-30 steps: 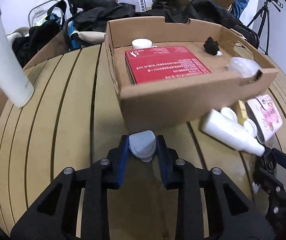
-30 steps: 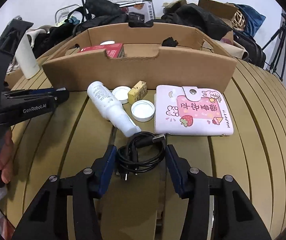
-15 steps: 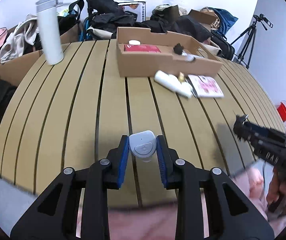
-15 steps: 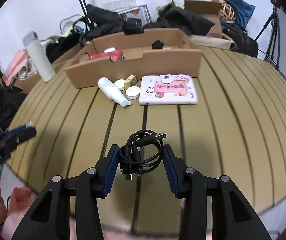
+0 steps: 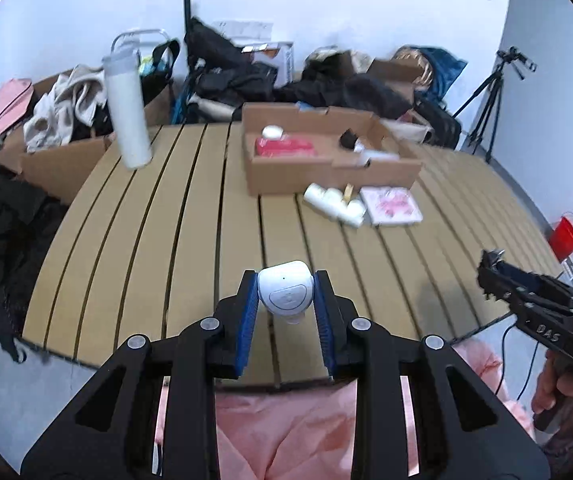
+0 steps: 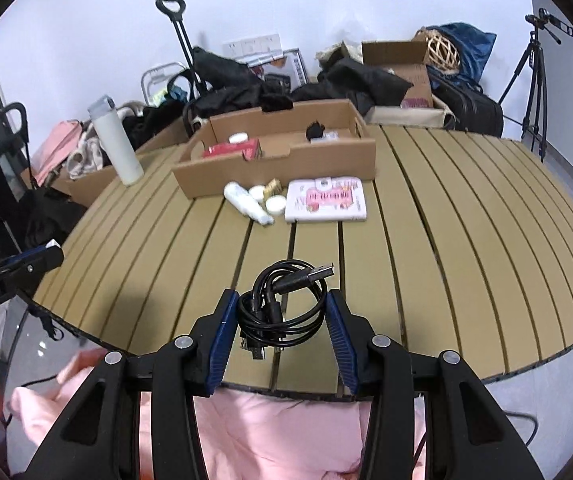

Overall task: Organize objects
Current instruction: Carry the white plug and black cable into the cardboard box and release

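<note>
Left gripper point(image 5: 285, 307) clamps a small white device point(image 5: 285, 295) between its blue pads, held above the near edge of the slatted wooden table point(image 5: 190, 240). Right gripper point(image 6: 282, 322) grips a coiled black USB cable point(image 6: 286, 304), also above the near table edge; pink fabric point(image 6: 270, 432) sits below both grippers. In the left view the right gripper shows at the far right, side on.

Mid-table: white bottle point(image 6: 246, 203) lying on its side, two white lids point(image 6: 275, 205) and a small yellow block point(image 6: 272, 188) close beside it, pink-and-white wallet point(image 6: 326, 199) just right of them. All lie just in front of the cardboard tray point(image 6: 286, 164).

Tray holds a red box point(image 6: 232, 150), a white round cap point(image 6: 238, 137) and a black object point(image 6: 315, 130) toward the back.

White tumbler point(image 6: 115, 140) stands upright at the far left table edge, well apart from the tray. Behind the table: dark bags and clothes, tripod point(image 6: 532, 76) at right.
</note>
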A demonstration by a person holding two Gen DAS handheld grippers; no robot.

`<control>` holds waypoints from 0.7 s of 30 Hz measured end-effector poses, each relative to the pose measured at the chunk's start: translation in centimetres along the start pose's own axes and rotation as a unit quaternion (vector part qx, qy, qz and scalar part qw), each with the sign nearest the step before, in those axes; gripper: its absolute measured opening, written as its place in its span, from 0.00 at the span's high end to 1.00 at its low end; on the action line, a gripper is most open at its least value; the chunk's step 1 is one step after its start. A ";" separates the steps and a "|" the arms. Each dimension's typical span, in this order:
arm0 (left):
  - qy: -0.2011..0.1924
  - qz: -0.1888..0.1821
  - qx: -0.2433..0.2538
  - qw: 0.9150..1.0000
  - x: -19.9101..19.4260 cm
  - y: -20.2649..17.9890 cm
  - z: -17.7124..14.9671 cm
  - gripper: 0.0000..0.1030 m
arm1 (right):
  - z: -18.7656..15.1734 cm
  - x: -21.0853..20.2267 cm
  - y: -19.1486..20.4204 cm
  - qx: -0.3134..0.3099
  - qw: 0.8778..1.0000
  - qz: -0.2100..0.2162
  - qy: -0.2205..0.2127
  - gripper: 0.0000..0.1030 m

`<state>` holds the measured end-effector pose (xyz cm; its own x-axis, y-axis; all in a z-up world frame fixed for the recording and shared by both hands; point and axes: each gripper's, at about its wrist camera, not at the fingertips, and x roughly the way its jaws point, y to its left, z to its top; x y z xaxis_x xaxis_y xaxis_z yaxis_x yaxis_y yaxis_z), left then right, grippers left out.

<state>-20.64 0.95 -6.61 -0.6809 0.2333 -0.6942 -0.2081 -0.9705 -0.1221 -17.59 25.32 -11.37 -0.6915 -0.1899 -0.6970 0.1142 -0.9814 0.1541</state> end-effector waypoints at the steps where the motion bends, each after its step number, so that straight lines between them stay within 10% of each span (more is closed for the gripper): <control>1: -0.006 -0.007 0.003 1.000 -0.2 0.0 0.7 0.77 | 0.5 0.0 0.0 0.000 1.000 0.003 0.001 0.54; 15: 0.022 -0.099 0.015 0.995 11.2 -1.2 19.1 0.77 | 17.6 4.2 -1.6 -0.053 0.995 0.079 -0.020 0.54; 21: 0.075 -0.014 0.013 0.997 24.8 0.5 23.4 0.77 | 25.3 17.7 -3.1 -0.022 0.995 0.082 0.060 0.54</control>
<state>-54.10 7.67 -7.28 -0.5626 0.2470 -0.7890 -0.2444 -0.9614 -0.1267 -48.27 25.70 -6.50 -0.5706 -0.3464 -0.7446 0.2510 -0.9369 0.2435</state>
